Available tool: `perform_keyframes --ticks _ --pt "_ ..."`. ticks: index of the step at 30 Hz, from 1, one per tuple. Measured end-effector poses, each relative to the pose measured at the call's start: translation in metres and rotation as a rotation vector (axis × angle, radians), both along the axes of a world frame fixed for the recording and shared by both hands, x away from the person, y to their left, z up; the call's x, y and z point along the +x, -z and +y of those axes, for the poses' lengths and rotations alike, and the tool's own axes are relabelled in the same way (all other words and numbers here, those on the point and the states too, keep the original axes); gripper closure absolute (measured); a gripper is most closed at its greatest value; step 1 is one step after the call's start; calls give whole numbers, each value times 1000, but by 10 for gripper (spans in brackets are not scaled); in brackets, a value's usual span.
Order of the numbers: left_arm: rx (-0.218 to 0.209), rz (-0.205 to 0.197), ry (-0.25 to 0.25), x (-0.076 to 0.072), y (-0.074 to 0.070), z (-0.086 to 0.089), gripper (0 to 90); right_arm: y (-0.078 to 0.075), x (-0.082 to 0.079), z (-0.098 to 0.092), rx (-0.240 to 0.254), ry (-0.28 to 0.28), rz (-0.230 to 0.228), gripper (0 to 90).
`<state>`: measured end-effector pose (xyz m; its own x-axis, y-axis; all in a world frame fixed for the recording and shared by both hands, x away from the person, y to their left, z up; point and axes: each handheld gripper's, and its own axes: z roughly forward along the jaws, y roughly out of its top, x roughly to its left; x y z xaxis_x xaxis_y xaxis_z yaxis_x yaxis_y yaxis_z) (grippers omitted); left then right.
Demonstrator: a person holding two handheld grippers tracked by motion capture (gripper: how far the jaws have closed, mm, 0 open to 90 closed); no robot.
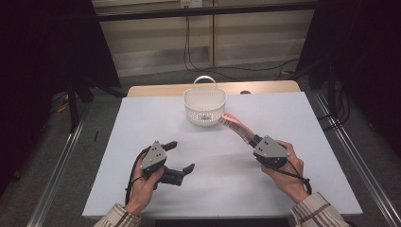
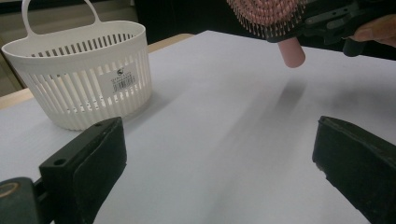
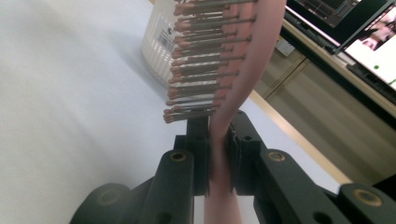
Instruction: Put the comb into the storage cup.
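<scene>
The right gripper (image 1: 254, 140) squeezes the light, stiff pink plastic hairbrush (image 1: 235, 125) at its thin neck, a good spot. The left gripper (image 1: 182, 156) is wide open, holding nothing.

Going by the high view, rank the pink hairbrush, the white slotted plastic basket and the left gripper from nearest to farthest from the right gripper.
1. Pink hairbrush: clamped in the right gripper, pointing up-left toward the basket.
2. White slotted plastic basket: just past the brush's tip, at the table's far middle.
3. Left gripper: across the table, at the near left, jaws open.
</scene>
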<state>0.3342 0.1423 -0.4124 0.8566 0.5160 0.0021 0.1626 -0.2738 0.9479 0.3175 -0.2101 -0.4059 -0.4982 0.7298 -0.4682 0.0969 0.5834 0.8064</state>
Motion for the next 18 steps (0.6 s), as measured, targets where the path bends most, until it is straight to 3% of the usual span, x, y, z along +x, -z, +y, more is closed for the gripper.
perform_keyframes --ticks 7,11,18 --pt "-21 3 36 -6 -1 -3 23 -2 1 -3 119 -25 56 811" --pt "-46 26 32 -5 0 -2 23 -3 1 -5 183 -38 85 811" --pt "-24 -4 -4 -6 -1 -2 20 -2 3 -10 323 -62 143 811"
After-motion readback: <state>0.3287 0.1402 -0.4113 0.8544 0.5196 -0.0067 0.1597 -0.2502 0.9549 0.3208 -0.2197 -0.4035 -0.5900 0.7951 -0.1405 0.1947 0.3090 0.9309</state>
